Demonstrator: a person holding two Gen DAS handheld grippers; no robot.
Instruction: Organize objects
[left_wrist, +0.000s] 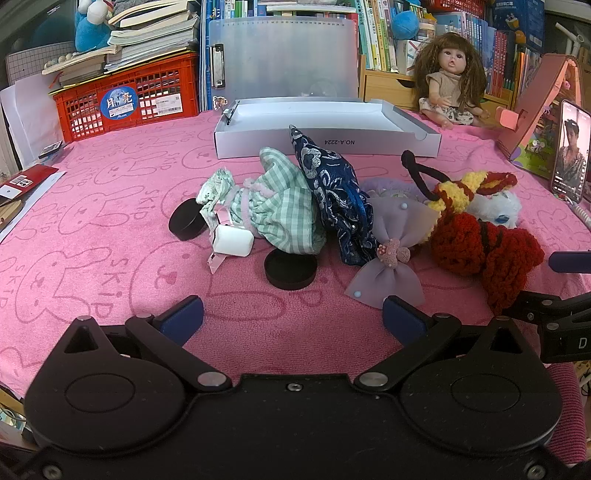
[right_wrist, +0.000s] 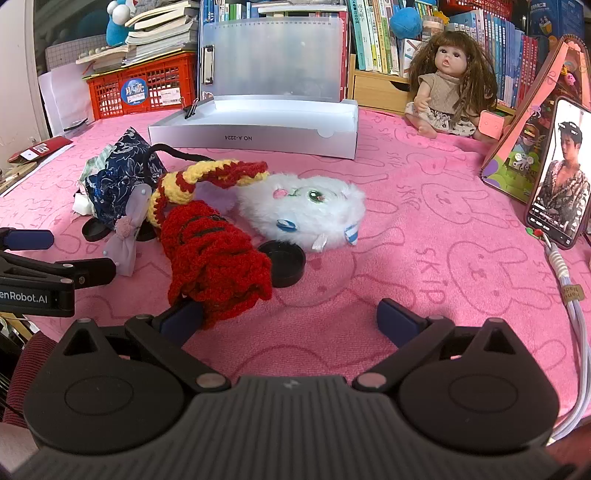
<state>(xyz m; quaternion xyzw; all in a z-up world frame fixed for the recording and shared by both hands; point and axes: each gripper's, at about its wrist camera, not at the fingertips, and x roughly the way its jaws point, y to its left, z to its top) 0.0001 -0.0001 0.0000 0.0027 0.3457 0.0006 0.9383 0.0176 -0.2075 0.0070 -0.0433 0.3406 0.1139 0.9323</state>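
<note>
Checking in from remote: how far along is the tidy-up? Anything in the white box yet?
Nothing looks done: what shows of the white box inside is bare. Nothing is in hand; the left gripper and right gripper are both open. Left: the checked pouch, blue brocade pouch, red crochet piece, fluffy white toy and black lids lie on the pink towel.

pink rabbit-print cloth (left_wrist: 110, 206), crammed bookshelves (left_wrist: 376, 33)

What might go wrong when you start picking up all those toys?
1. The pile is tangled: the blue pouch leans on the green checked bag, so grabbing one may drag the other.
2. The red knitted toy touches the open right gripper; it may snag.
3. The phone stands propped; a bump might topple it.
</note>
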